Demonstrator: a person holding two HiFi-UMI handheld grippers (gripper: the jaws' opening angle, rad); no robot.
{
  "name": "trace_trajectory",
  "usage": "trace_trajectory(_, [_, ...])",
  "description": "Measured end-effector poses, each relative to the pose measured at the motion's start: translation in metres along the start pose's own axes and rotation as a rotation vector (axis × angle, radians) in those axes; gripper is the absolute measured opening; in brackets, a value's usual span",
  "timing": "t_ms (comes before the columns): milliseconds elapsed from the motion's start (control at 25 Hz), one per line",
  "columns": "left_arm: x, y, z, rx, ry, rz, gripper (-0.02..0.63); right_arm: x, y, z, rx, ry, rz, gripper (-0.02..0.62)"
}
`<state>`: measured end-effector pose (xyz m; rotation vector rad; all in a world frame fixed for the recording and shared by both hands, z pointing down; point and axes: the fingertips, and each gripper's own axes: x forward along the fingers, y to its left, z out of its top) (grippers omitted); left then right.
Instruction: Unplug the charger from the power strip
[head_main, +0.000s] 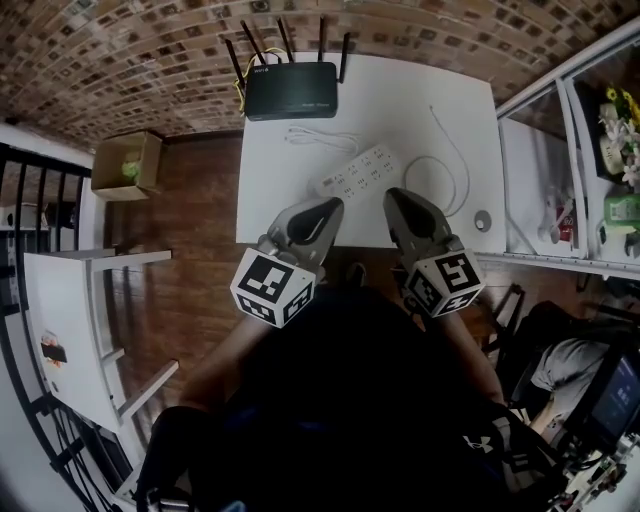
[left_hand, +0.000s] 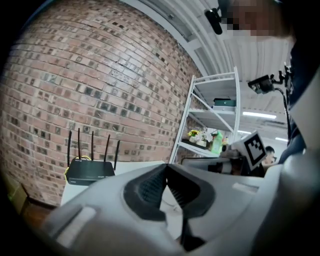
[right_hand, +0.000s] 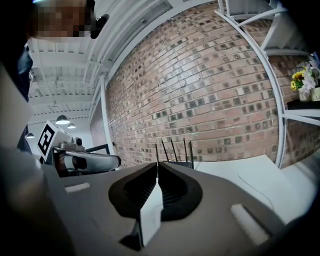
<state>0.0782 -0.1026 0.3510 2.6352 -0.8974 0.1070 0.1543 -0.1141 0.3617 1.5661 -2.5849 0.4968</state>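
The white power strip (head_main: 360, 172) lies slantwise in the middle of the white table (head_main: 270, 200). Both grippers hang side by side over the table's near edge, pointing at the strip. My left gripper (head_main: 327, 206) (left_hand: 166, 166) is shut, its pads meeting with nothing between them. The jaws of my right gripper (head_main: 394, 196) (right_hand: 157, 164) are shut on a flat white piece (right_hand: 150, 215), seemingly the charger, which is wedged low between the pads. A thin white cable (head_main: 452, 160) loops across the table to the right of the strip.
A black router (head_main: 291, 90) (left_hand: 90, 172) with antennas stands at the table's far edge by the brick wall. A coiled white cord (head_main: 320, 137) lies behind the strip and a small round object (head_main: 483, 220) near the right corner. A metal shelf (head_main: 600, 150) stands to the right, a cardboard box (head_main: 125, 165) to the left.
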Motion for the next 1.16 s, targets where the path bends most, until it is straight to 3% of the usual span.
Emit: trace_trajectory(1160, [0.008,-0.001,-0.01,-0.031,0.031,-0.013,0.005,-0.005,-0.008,-0.006,0.005,0.018,-0.021,0.015])
